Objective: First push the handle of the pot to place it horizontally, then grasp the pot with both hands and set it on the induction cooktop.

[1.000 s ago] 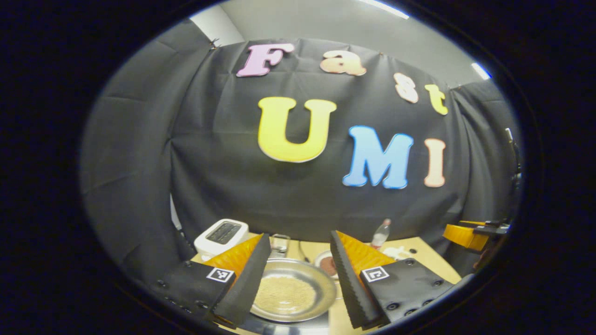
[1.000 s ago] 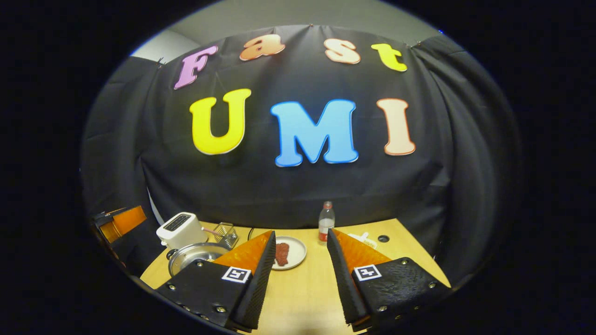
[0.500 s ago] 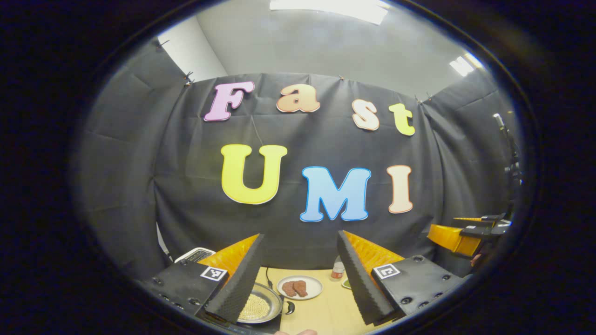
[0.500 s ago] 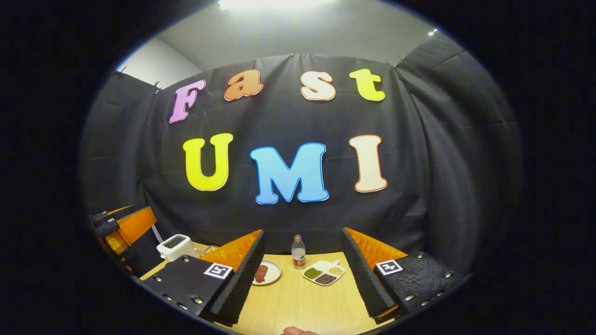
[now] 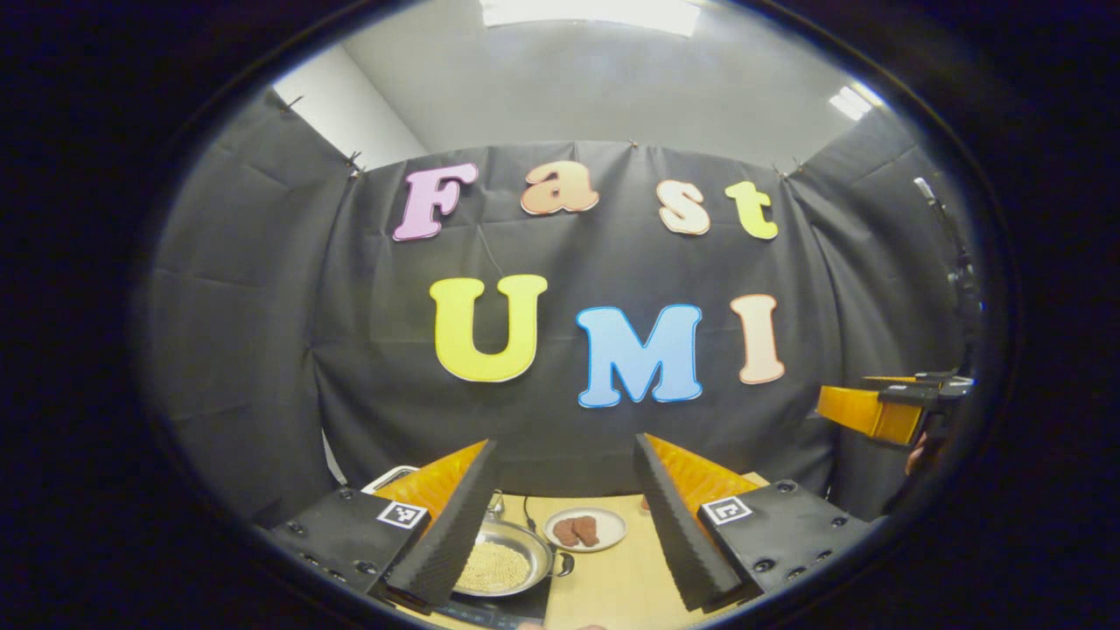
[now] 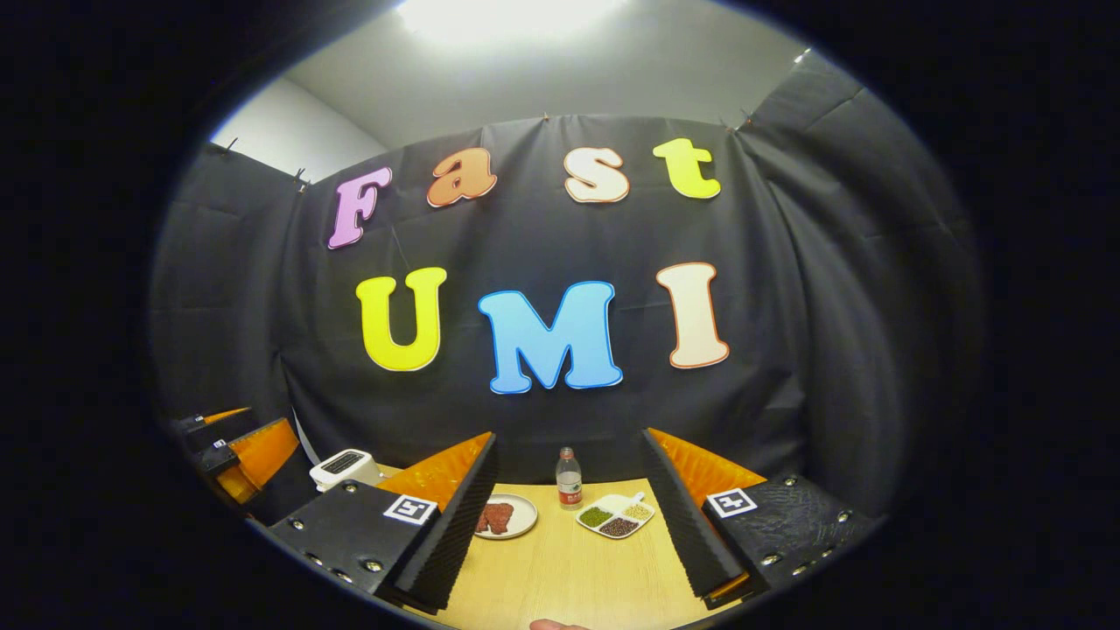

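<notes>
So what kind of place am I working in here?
Most likely a mock kitchen staged in a recording booth: black cloth wall, a wooden table with a toaster, a pot on an induction cooktop, a plate of meat and a water bottle.

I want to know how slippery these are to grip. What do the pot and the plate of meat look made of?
The pot looks like bare polished metal, probably stainless steel: its rim is silvery and catches the light. Its side handle looks dark, perhaps plastic. The plate holding the meat looks like glazed white ceramic, though smooth plastic would look the same from here.
</notes>
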